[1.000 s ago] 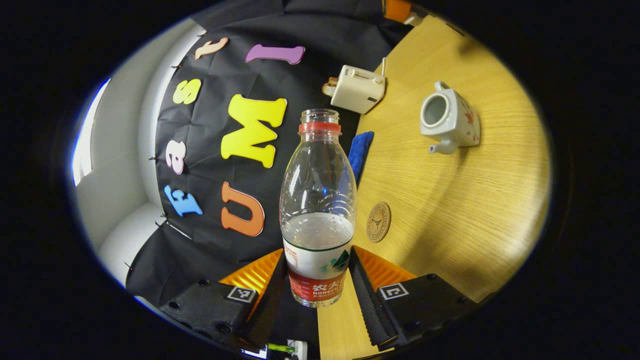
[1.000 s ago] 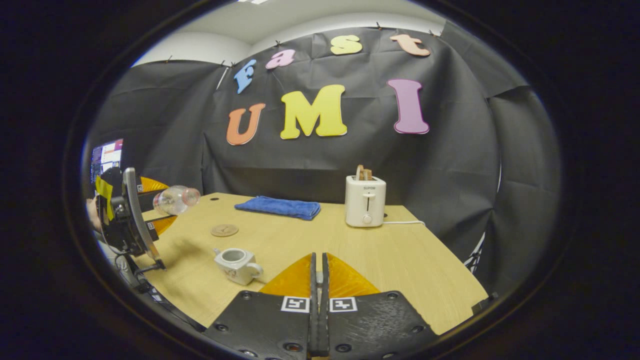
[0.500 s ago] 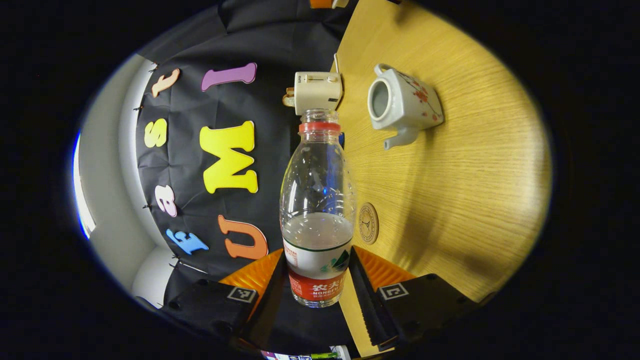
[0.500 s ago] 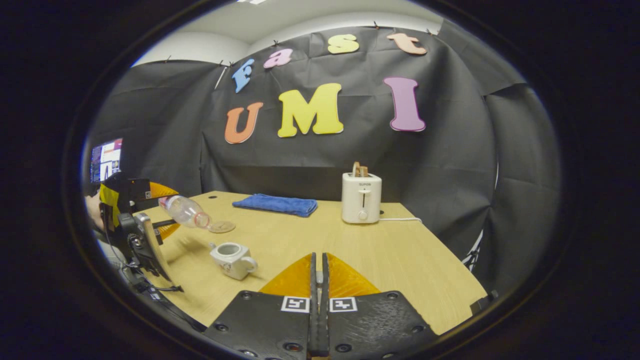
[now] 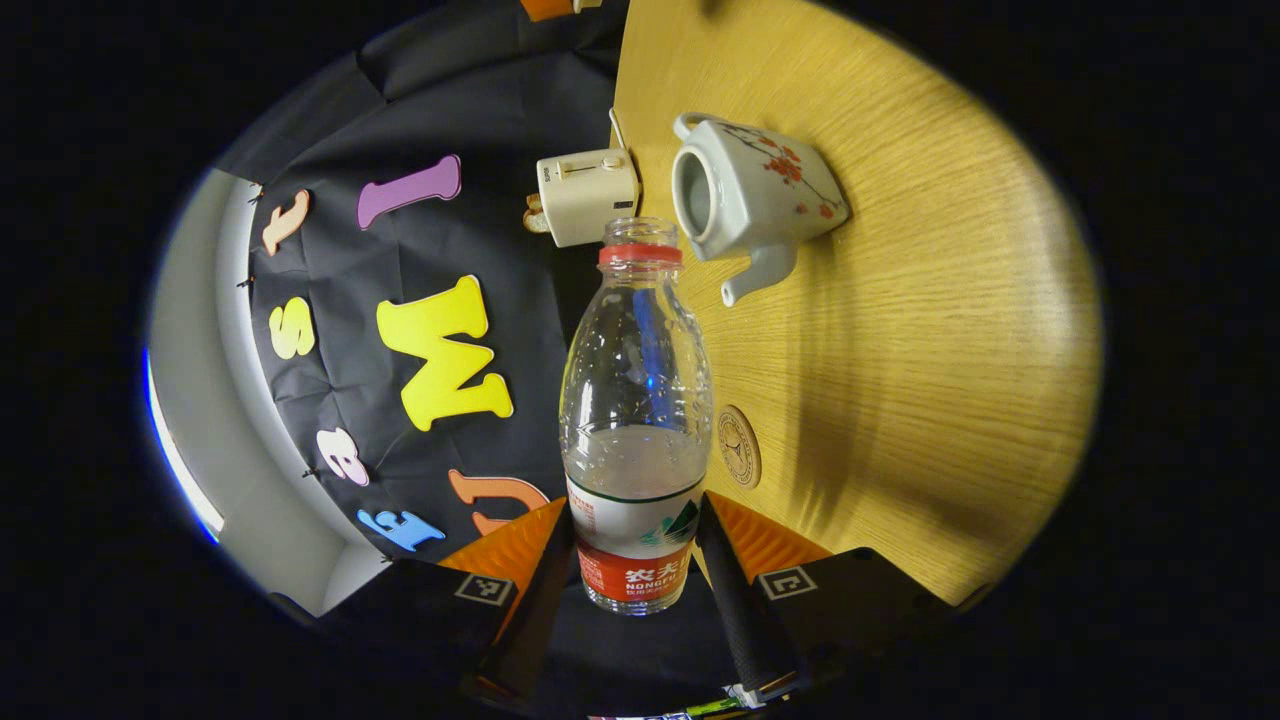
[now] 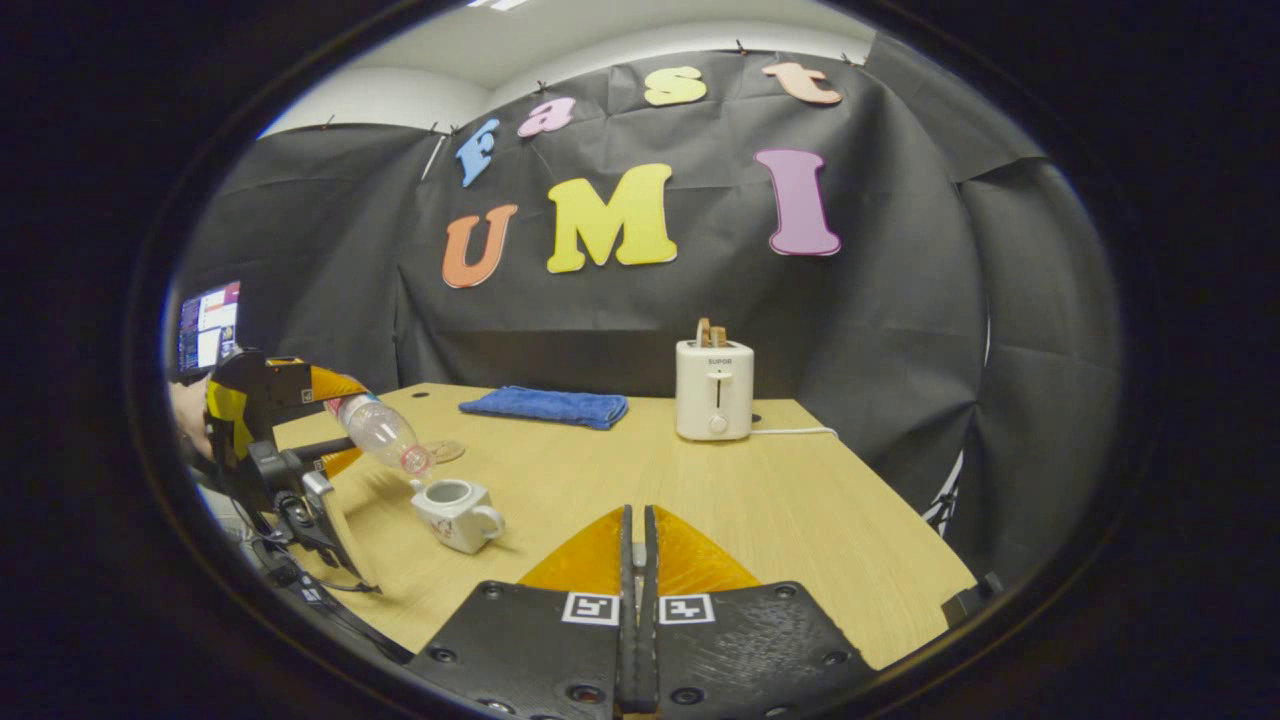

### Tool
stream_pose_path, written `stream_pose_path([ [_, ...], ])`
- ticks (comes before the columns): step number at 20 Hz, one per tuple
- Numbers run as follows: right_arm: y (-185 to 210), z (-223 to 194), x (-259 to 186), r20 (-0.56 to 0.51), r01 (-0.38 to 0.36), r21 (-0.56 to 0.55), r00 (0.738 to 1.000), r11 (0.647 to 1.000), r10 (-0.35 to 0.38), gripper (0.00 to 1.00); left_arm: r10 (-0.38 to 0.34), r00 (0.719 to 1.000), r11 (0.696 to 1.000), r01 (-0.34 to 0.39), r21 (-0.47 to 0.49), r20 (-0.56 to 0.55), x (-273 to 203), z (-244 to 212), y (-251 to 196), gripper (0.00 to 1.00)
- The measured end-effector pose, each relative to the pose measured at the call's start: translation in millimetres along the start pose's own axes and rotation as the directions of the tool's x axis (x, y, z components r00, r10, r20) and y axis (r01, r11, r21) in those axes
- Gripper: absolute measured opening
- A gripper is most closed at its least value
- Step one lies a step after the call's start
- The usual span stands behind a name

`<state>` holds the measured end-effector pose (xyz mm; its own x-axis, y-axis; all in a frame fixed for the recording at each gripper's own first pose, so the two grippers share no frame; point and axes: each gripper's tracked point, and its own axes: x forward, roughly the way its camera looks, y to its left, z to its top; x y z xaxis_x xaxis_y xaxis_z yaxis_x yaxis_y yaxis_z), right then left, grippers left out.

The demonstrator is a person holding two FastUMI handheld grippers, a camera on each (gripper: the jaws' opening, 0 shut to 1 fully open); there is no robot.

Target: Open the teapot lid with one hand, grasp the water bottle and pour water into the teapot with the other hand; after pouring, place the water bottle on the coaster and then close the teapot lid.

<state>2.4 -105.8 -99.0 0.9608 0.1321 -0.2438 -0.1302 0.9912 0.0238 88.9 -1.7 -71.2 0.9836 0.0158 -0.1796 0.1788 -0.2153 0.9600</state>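
Note:
My left gripper (image 5: 636, 560) is shut on the lower part of a clear water bottle (image 5: 636, 400) with a red neck ring and no cap. The bottle is tipped, its mouth just beside the opening of the white flowered teapot (image 5: 750, 195), which has no lid on. I see no stream of water. A round coaster (image 5: 739, 446) lies on the table next to the bottle's body. In the right gripper view the tilted bottle (image 6: 385, 435) points down at the teapot (image 6: 455, 512). My right gripper (image 6: 637, 560) hangs above the table's near side, fingers pressed together.
A white toaster (image 6: 713, 388) with toast stands at the back of the wooden table (image 6: 780, 510), its cord trailing right. A folded blue towel (image 6: 545, 406) lies at the back left. A monitor (image 6: 207, 325) glows behind the left hand.
The left gripper has carried the bottle toward the teapot and tipped it further, mouth now at the opening. The right gripper has stayed shut and nearly still.

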Motion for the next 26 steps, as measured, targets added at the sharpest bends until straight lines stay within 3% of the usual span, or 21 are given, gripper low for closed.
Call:
stream_pose_path([
  [10,-8.1,0.2,-2.3,0.011,0.008,0.006,1.000,1.000,-0.008,0.00,0.035,0.999,0.991,-0.034,0.131,-0.010,0.7,7.9,21.9,0.77],
  [11,-9.1,0.0,-2.4,0.011,0.009,0.007,1.000,1.000,-0.009,0.00,0.037,0.999,0.989,-0.035,0.143,-0.011,1.0,7.1,24.1,0.74],
  [18,-9.4,1.5,-2.7,0.017,0.009,0.006,1.000,1.000,-0.009,0.00,0.058,0.998,0.975,-0.054,0.217,-0.013,1.7,8.2,36.9,0.74],
  [19,-9.7,1.1,-3.7,0.019,0.009,0.006,1.000,1.000,-0.009,0.00,0.060,0.998,0.972,-0.056,0.227,-0.013,0.5,8.2,39.6,0.77],
  [20,-10.1,1.4,-4.3,0.019,0.010,0.004,1.000,1.000,-0.010,0.00,0.062,0.998,0.969,-0.057,0.239,-0.012,2.0,9.1,41.6,0.74],
  [21,-11.1,0.4,-5.2,0.020,0.012,0.004,1.000,1.000,-0.012,0.00,0.061,0.998,0.966,-0.057,0.251,-0.010,1.4,9.7,42.8,0.77],
  [24,-12.7,1.9,-5.1,0.023,0.014,0.007,1.000,1.000,-0.014,0.00,0.060,0.998,0.957,-0.055,0.286,-0.008,1.4,11.2,44.4,0.74],
  [25,-13.9,1.5,-4.8,0.024,0.015,0.008,1.000,1.000,-0.015,0.00,0.061,0.998,0.955,-0.056,0.291,-0.008,0.1,10.9,45.5,0.77],
  [26,-14.4,0.7,-5.1,0.023,0.015,0.009,1.000,1.000,-0.015,0.00,0.063,0.998,0.953,-0.058,0.298,-0.006,0.5,12.1,47.3,0.74],
])
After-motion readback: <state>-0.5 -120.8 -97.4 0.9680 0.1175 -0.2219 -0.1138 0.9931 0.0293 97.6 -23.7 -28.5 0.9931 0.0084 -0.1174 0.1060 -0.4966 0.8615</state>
